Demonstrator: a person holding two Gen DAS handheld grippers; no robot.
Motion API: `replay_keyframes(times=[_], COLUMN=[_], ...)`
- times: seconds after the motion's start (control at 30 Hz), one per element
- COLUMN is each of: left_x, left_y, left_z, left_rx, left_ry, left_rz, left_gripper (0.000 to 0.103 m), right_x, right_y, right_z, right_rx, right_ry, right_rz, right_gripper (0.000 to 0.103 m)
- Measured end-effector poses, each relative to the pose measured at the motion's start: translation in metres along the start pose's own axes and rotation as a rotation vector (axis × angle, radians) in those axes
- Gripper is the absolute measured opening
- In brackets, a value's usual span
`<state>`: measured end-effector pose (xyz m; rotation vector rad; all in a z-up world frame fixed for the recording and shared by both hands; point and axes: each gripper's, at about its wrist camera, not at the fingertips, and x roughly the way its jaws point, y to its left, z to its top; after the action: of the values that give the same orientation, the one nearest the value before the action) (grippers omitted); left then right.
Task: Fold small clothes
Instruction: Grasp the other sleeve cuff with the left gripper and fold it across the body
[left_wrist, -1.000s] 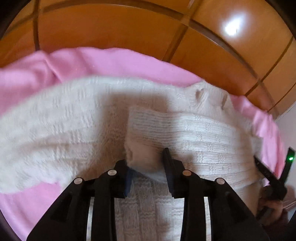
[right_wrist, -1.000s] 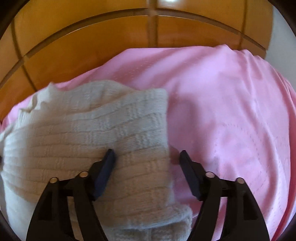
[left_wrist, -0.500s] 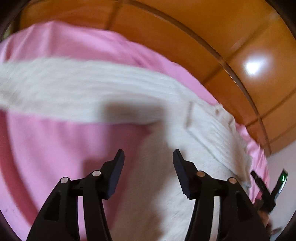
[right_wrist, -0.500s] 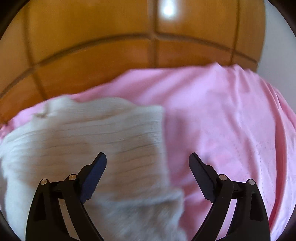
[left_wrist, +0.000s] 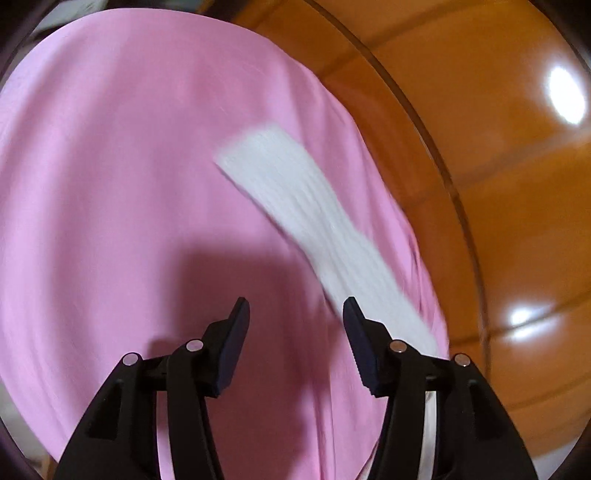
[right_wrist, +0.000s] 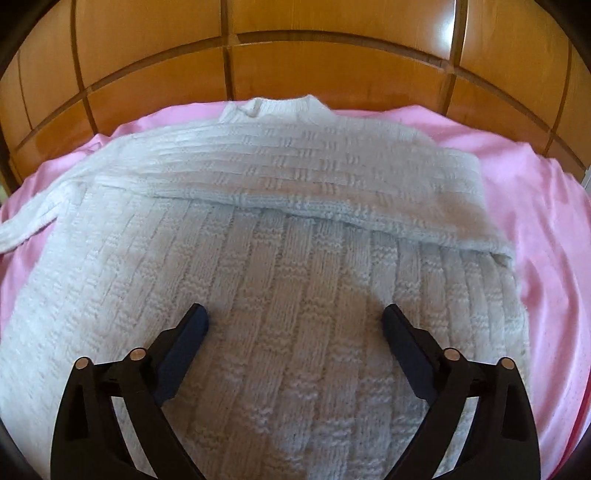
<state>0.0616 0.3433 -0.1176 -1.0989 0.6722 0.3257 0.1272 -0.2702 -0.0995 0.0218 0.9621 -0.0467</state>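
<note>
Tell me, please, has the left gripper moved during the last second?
Yes: the left gripper has let go and swung left off the white sweater, over the pink sheet.

No writing, label, brand mark, number or sign can be read anywhere in either wrist view.
</note>
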Motion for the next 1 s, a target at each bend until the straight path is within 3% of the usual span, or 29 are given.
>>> replay_keyframes(times=[0.17, 0.3, 0.33, 0.37, 0.43, 0.57, 0.77, 0.87, 1.0], left_x=[0.016, 0.047, 0.055, 0.057, 0.059, 0.036, 0.011, 0.012, 0.03], left_y=[0.011, 0.013, 0.013, 0.019, 0.018, -0.021, -0.14, -0.202, -0.26], left_z=[0.031, 0.043, 0.045, 0.051, 0.06, 0.06, -0.002, -0.062, -0.153], left_rx=[-0.101, -0.148, -0.159, -0.172, -0.171, -0.056, 0.228, 0.375, 0.559], left_ry=[-0.016, 0.002, 0.01, 0.005, 0.009, -0.037, 0.027, 0.114, 0.253], left_rz=[-0.043, -0.014, -0.006, 0.0, 0.002, -0.07, -0.299, -0.417, -0.493], left_gripper=[0.046, 0.047, 0.043, 0.025, 0.006, 0.005, 0.005, 0.005, 0.007], right_x=[0.001, 0.004, 0.003, 0.002, 0.002, 0.002, 0.002, 0.002, 0.002], right_y=[0.005, 0.001, 0.002, 0.002, 0.004, 0.004, 0.003, 0.002, -0.001], right_z=[0.0, 0.001, 0.001, 0.001, 0.001, -0.001, -0.001, -0.002, -0.002], right_rx=[-0.005, -0.008, -0.008, -0.008, -0.011, -0.009, -0.002, 0.003, 0.012], right_ry=[-0.002, 0.0, 0.0, 0.0, 0.001, 0.0, -0.003, -0.006, -0.01], right_rz=[-0.011, -0.016, -0.016, -0.017, -0.021, -0.023, -0.016, -0.009, 0.003], right_gripper=[0.098, 0.098, 0.098, 0.098, 0.098, 0.099, 0.099, 0.099, 0.099])
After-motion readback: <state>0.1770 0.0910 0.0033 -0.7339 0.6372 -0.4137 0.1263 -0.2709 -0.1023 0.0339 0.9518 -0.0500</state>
